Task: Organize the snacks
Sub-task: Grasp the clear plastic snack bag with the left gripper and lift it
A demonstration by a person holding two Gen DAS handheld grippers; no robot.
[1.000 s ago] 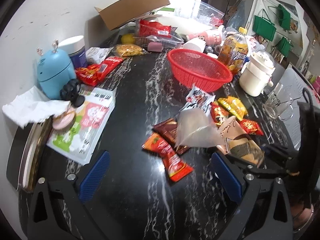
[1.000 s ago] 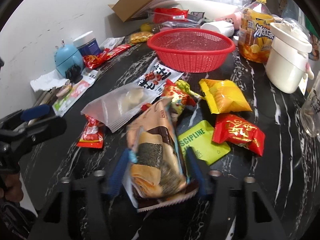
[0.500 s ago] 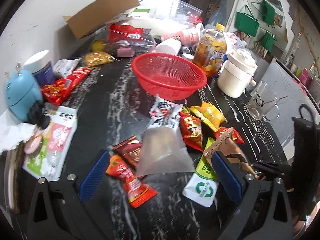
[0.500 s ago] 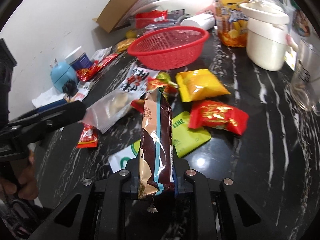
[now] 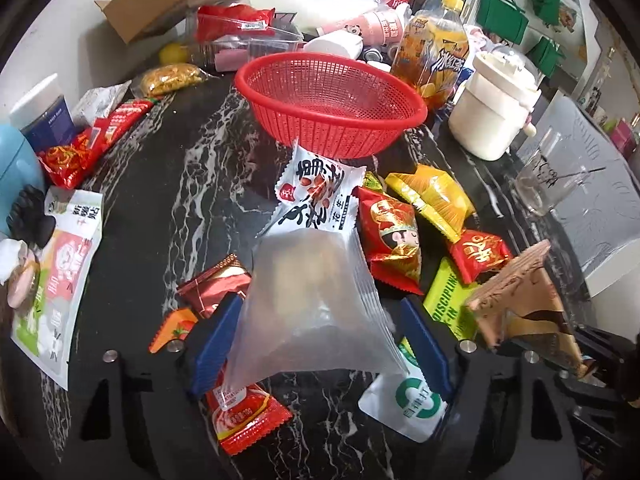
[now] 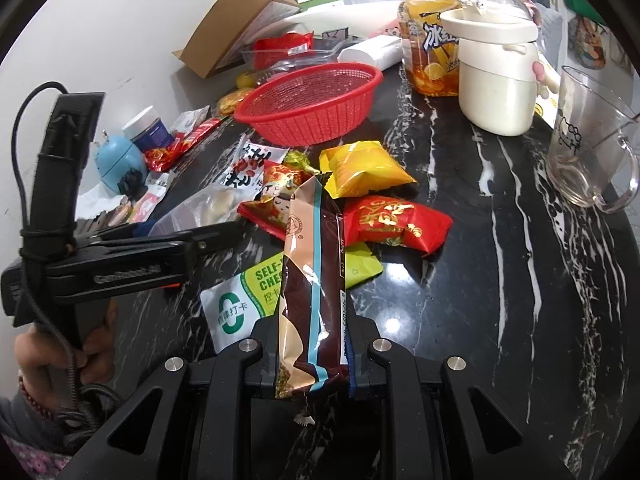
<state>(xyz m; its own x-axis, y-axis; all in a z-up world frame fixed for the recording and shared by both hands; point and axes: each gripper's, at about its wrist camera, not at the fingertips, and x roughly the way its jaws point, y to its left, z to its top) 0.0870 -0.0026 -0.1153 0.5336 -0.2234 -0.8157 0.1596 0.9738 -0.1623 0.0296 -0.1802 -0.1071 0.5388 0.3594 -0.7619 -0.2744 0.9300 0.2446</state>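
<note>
My right gripper (image 6: 308, 356) is shut on a brown and tan snack packet (image 6: 310, 280), held upright above the black marble table; the packet also shows in the left wrist view (image 5: 524, 300). My left gripper (image 5: 316, 340) has its blue pads on both sides of a translucent plastic bag (image 5: 312, 304), closing in on it; whether they grip it I cannot tell. An empty red basket (image 5: 332, 100) stands beyond. Loose snacks lie between: a white peanut packet (image 5: 316, 192), red packets (image 5: 394, 240), a yellow packet (image 5: 432, 196), a green and white pouch (image 6: 256, 296).
A juice bottle (image 6: 430, 40), a white pot (image 6: 496, 76) and a glass mug (image 6: 588, 148) stand at the right. A cardboard box (image 6: 236, 28), a blue gadget (image 6: 118, 160), a jar and more packets crowd the left and back edge by the wall.
My left gripper moved forward to the translucent bag and its pads narrowed around it. My right gripper lifted the brown packet upright and holds it steady.
</note>
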